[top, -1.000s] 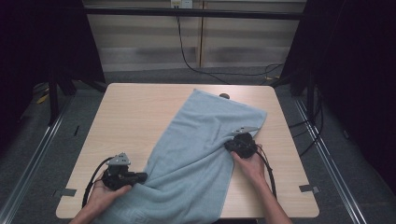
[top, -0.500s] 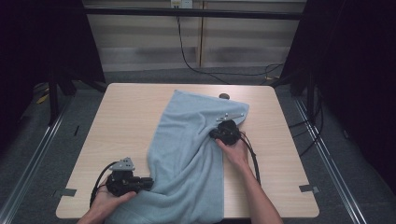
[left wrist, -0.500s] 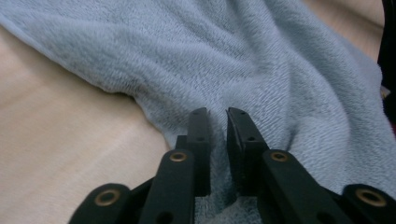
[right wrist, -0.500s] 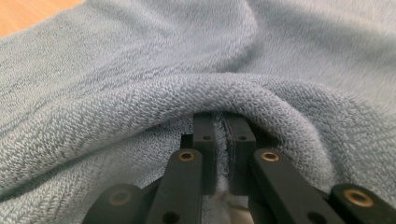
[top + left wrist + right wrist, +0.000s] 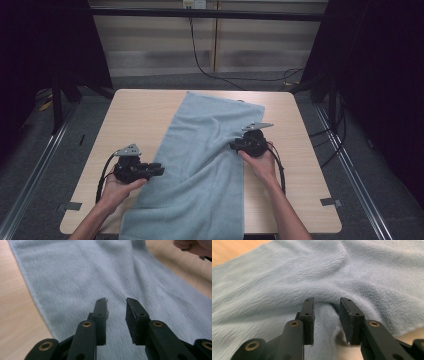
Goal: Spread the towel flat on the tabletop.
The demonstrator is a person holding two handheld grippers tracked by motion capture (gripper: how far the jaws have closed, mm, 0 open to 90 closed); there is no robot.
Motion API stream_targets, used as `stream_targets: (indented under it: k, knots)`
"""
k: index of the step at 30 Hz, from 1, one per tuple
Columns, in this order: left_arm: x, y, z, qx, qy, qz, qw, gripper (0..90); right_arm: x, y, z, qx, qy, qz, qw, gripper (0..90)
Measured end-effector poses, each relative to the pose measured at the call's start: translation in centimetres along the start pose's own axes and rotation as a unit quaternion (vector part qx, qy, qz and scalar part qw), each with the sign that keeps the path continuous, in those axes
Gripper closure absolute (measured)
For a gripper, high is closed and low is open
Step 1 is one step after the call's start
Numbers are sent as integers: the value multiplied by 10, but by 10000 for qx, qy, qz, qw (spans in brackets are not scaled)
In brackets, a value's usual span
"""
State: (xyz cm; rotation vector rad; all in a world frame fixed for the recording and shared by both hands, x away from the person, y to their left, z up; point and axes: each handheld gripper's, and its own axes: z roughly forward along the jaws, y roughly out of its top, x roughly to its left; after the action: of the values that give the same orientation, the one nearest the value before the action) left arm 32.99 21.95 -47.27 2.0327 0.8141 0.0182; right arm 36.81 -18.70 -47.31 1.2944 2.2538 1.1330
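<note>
On the left side of the wooden worktop point(image 5: 145, 120), the left claw point(image 5: 159, 170) is held in the person's left hand point(image 5: 116, 189), pointing at the near left edge of the towel point(image 5: 200, 165). Its jaws have just been opening and now stand apart; in the left gripper view the left claw point(image 5: 116, 308) hangs over the cloth with nothing between the jaws and the towel point(image 5: 82, 275) lying flat beneath, bare wood showing beside its edge. The light blue towel runs in a long strip down the middle of the worktop, from the far edge slanting toward the near edge, where its lower end hangs past the front. At its right edge, about halfway along, the right claw point(image 5: 234, 145) sits in the person's right hand point(image 5: 261, 167), pointing left into the cloth. Its jaws have also just been opening; in the right gripper view the right claw point(image 5: 326, 312) stands apart around a raised fold of the towel point(image 5: 287, 277), which lies between the jaws without being pinched.
</note>
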Motion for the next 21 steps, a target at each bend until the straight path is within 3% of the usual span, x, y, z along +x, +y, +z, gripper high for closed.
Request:
stream_targets:
  k: [3,5,7,13,17,19,21]
  knots:
    - [9,2,14,171,200,62,9996,694,8,-13,-18,39,144,-101,9998,627]
    - [16,3,22,132,204,6,9997,682,15,-24,-27,86,164,-215,9996,598]
    - [20,2,27,93,297,16,9995,672,23,-35,-35,94,334,-256,9991,590]
    - [26,-3,31,325,482,11,9983,630,46,-64,-39,490,647,-495,9955,459]
    - [22,-7,32,406,689,326,9963,646,56,-72,-33,592,413,-749,9946,414]
    - [19,-8,32,431,806,509,9945,691,58,-72,-31,540,311,-831,9946,433]
    - [19,-10,29,423,841,510,9942,750,60,-72,-32,587,282,-872,9941,487]
